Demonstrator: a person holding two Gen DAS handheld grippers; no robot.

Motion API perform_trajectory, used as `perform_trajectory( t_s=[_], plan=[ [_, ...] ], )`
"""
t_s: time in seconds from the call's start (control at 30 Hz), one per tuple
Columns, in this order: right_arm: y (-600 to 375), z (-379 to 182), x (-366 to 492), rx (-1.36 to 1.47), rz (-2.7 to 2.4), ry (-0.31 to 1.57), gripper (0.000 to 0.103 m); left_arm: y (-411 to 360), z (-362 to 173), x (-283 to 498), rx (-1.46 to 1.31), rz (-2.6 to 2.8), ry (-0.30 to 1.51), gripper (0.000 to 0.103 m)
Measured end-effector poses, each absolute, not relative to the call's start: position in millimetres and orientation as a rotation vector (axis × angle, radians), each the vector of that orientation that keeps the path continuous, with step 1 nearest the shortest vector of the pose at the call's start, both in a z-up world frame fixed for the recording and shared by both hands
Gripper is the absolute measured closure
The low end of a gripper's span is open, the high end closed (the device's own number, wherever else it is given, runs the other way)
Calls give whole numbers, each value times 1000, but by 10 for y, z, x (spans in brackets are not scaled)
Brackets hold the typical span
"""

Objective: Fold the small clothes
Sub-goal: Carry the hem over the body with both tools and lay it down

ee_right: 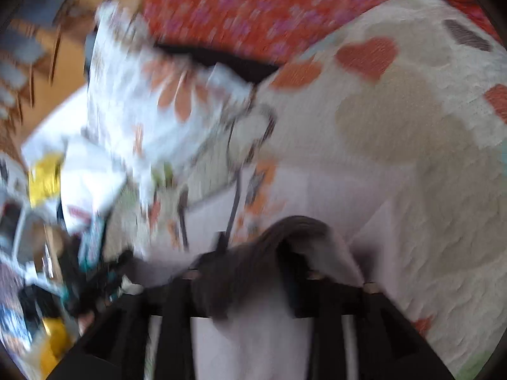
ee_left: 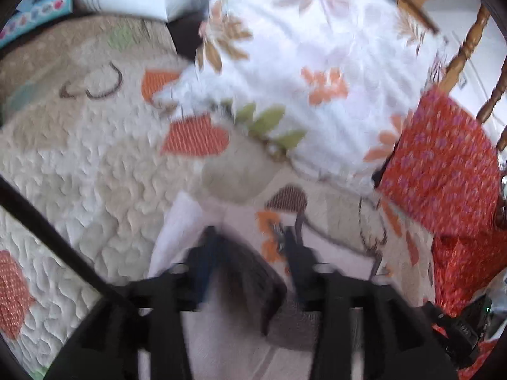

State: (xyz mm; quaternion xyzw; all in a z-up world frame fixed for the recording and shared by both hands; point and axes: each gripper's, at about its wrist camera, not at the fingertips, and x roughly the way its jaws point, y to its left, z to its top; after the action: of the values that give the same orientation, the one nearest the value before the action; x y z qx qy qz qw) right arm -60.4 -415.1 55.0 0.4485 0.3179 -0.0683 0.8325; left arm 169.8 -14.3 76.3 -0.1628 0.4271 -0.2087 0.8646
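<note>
Working through heavy blur, we are seeing the small white garment with an orange and grey print [ee_left: 240,240] lying on the quilted cream bedspread with orange hearts [ee_left: 95,164]. The left gripper [ee_left: 250,237] and right gripper [ee_right: 253,247] are both standing part-open over it, the cloth between the jaws but apparently not pinched. We are risking a released fold springing back or a dark edge snagging. No writing is readable.

Both tools are black plastic; the left tool [ee_left: 250,237] has blue-faced fingers.
</note>
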Motion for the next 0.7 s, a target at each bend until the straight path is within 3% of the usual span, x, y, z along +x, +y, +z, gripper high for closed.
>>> perform_trajectory(
  t_s=[0.07,0.33,0.7],
  plan=[
    [-4330,584,-700,985,-208,613,41,-30,774,1703,-394,-396,882,39],
    [-4293,670,-754,911,-267,662,41,127,570,1720,-432,-361,1000,39],
    [-4005,470,-651,826,-259,775,41,-302,490,1613,-117,-542,1061,40]
  ],
)
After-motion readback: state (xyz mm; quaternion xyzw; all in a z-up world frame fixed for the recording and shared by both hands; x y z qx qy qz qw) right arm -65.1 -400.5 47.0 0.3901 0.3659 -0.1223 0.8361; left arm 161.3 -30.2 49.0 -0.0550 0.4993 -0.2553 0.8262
